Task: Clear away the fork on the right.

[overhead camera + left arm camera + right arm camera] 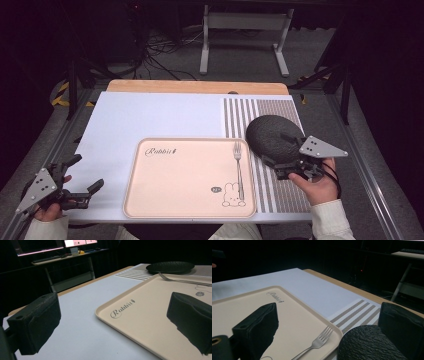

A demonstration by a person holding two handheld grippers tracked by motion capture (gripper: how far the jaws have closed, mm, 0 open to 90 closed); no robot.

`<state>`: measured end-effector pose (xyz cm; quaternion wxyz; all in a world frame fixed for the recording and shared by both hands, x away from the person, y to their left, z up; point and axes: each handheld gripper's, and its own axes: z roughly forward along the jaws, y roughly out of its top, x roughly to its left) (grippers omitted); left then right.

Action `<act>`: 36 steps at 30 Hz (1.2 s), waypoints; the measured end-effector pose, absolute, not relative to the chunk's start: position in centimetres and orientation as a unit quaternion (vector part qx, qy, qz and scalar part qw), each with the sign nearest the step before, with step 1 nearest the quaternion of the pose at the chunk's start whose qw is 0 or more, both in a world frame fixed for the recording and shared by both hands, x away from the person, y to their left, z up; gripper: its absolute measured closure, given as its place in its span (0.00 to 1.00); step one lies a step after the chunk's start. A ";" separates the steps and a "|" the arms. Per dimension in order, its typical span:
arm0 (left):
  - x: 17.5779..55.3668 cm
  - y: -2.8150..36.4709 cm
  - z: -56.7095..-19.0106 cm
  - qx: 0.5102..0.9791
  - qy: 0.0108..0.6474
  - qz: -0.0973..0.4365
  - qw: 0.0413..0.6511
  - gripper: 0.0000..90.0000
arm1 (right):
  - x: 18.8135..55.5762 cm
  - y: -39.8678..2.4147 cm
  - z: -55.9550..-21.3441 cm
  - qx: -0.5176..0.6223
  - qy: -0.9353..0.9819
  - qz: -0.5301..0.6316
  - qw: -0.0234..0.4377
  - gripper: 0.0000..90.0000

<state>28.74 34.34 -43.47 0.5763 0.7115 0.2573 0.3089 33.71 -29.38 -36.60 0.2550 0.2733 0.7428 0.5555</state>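
fork (317, 342) tines beside black dish (369, 345)

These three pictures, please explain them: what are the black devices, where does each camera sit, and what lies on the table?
No robot here: a person holds a hand-held gripper in each hand. The high view looks down from above the person's side. The left gripper hovers over the table's near left corner, fingers apart, empty. The right gripper has open fingers beside a dark textured plate, gripping nothing. The other two pictures come from cameras riding on each gripper, looking along its black fingers. On the table lie a beige tray with a fork on it, and the plate on a striped mat.
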 end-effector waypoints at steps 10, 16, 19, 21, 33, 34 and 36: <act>28.7 34.3 -43.5 0.707 0.256 0.309 0.582 0.00 | 32.4 -32.0 -38.4 0.284 0.727 0.567 0.264 0.04; 28.6 34.5 -43.4 0.706 0.257 0.311 0.583 0.00 | 32.1 -33.1 -39.4 0.295 0.722 0.566 0.267 0.04; 28.6 34.5 -43.4 0.705 0.257 0.311 0.584 0.00 | 31.8 -33.8 -40.2 0.304 0.726 0.557 0.264 0.04; 28.6 34.5 -43.4 0.704 0.257 0.311 0.584 0.00 | 31.8 -34.1 -40.9 0.307 0.725 0.556 0.266 0.04; 28.6 34.6 -43.4 0.703 0.256 0.310 0.586 0.00 | 31.5 -34.5 -43.6 0.326 0.736 0.538 0.248 0.03; 28.6 34.6 -43.4 0.702 0.257 0.310 0.587 0.00 | 31.5 -34.5 -43.8 0.328 0.738 0.535 0.247 0.03; 28.6 34.6 -43.5 0.701 0.258 0.308 0.589 0.00 | 31.5 -34.5 -44.3 0.330 0.744 0.527 0.245 0.03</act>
